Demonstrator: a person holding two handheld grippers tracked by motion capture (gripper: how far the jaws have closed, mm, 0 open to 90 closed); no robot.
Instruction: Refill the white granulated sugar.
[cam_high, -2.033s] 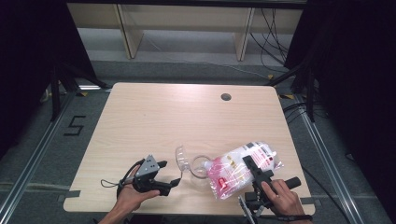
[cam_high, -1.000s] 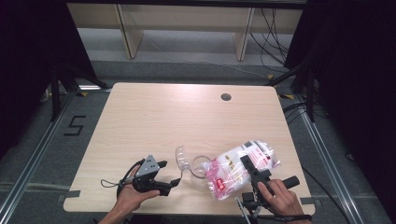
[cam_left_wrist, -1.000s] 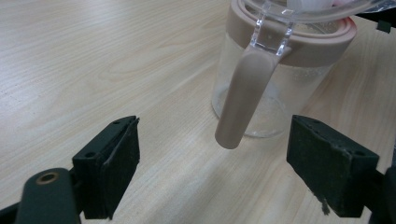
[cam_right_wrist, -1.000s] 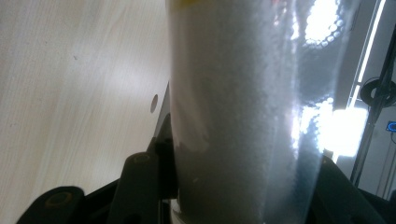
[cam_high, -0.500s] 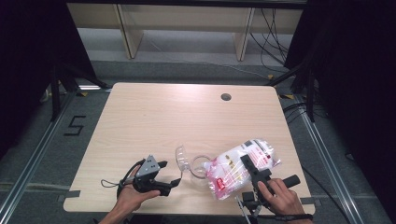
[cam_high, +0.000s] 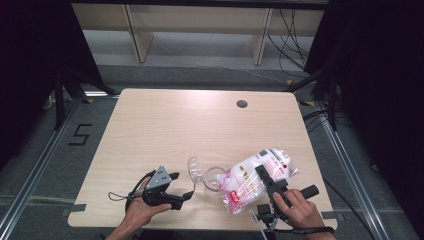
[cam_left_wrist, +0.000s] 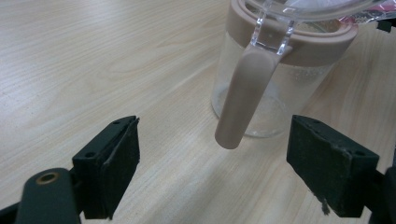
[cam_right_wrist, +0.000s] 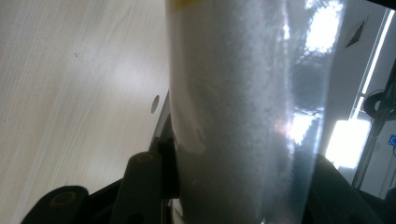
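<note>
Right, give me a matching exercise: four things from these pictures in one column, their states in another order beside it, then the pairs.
Things:
1. left tool
2. right tool
3. clear jar
4. bag of white granules

States:
A. clamped between jaws and tilted toward the jar
B. jaws open, nothing between the pads
C. standing on the table with its lid flipped open
D. jaws closed on the bag

Pairs: 1-B, 2-D, 3-C, 4-A

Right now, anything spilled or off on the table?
No spill visible. The bag of white granules lies tilted toward the open jar, clamped in the right gripper. The left gripper stands open before the jar's clasp.
</note>
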